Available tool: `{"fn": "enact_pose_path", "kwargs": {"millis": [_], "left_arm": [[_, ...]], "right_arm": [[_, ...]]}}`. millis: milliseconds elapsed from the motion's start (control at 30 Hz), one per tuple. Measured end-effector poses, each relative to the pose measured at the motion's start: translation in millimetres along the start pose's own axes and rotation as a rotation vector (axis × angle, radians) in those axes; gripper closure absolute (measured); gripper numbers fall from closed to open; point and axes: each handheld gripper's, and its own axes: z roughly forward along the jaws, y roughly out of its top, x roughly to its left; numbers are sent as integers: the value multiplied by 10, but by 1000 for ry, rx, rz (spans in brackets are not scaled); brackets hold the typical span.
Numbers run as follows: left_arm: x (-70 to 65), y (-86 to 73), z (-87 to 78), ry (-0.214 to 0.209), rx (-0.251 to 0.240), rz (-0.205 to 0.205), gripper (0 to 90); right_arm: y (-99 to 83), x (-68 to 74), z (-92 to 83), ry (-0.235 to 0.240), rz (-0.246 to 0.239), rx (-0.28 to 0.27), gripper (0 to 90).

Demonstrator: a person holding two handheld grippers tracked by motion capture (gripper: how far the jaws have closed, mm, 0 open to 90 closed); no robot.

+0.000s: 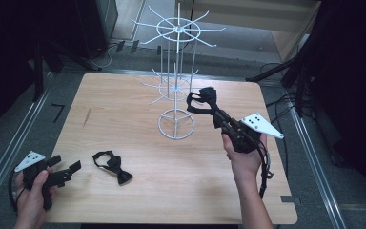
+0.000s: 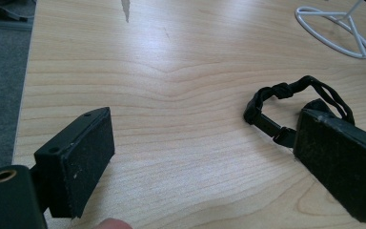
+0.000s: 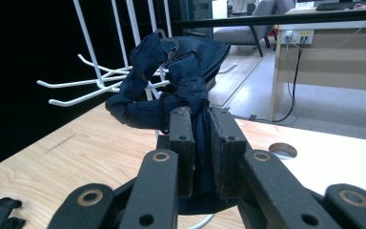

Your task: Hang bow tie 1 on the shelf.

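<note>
A dark bow tie [image 1: 201, 101] with its strap hangs in my right gripper [image 1: 218, 116], which is shut on it beside the white wire display rack [image 1: 177, 71]. In the right gripper view the navy fabric [image 3: 181, 71] is pinched between the jaws of the right gripper [image 3: 201, 138], close to the rack's lower hooks [image 3: 90, 90]. A second black bow tie [image 1: 113, 166] lies flat on the wooden table [image 1: 138, 200], just right of my left gripper [image 1: 69, 168]. The left gripper [image 2: 205, 138] stands open, and that tie's strap [image 2: 286, 90] lies by the right jaw.
The rack's ring base [image 1: 176, 124] stands at the table's middle, with hook tiers above it. Black stands and cables line both sides of the table. A round hole [image 3: 282, 150] sits in the tabletop beyond the right gripper.
</note>
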Motion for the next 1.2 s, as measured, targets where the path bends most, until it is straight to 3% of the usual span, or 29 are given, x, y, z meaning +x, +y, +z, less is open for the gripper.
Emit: {"fn": "enact_pose_path", "kwargs": {"millis": [1200], "left_arm": [[10, 1, 1, -5, 4, -2, 71]], "right_arm": [[-211, -66, 350, -30, 46, 80, 819]]}}
